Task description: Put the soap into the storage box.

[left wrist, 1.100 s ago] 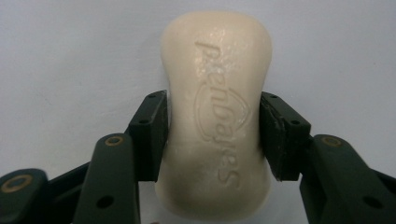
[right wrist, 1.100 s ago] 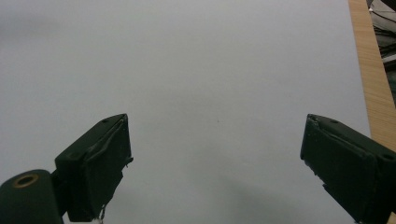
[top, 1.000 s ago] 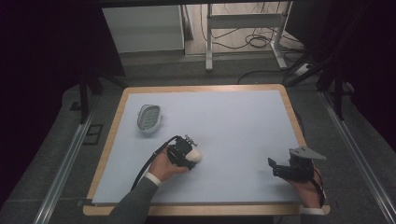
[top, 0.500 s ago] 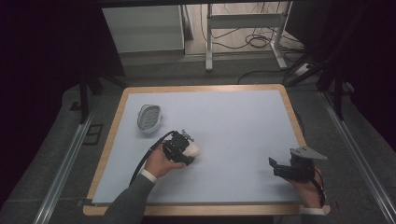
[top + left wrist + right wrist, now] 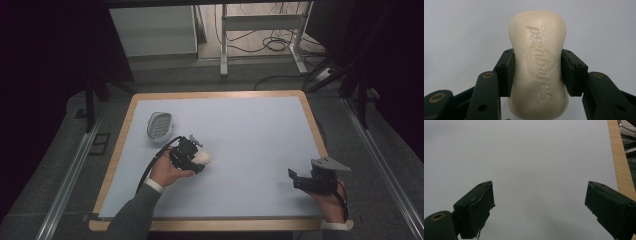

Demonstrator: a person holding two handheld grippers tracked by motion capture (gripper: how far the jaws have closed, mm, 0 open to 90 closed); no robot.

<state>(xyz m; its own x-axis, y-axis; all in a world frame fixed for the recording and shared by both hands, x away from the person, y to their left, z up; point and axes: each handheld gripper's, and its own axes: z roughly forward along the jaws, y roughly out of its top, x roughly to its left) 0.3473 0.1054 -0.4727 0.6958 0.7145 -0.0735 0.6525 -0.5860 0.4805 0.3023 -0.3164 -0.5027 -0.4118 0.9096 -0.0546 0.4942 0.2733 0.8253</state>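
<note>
A left gripper (image 5: 199, 159) is gripping a pale soap bar (image 5: 202, 158) above a light blue mat (image 5: 250, 130). A soap dish (image 5: 160, 125) is sitting near, up and left of it. A right gripper (image 5: 296, 180) is resting well apart, at the right.

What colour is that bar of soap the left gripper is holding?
The soap is a pale cream, with a word pressed into its face; the left gripper view shows it best.

I see a table (image 5: 120, 150) with a wooden rim and a pale blue-grey top; a small ribbed soap dish (image 5: 160, 125) lies near its left edge.
</note>
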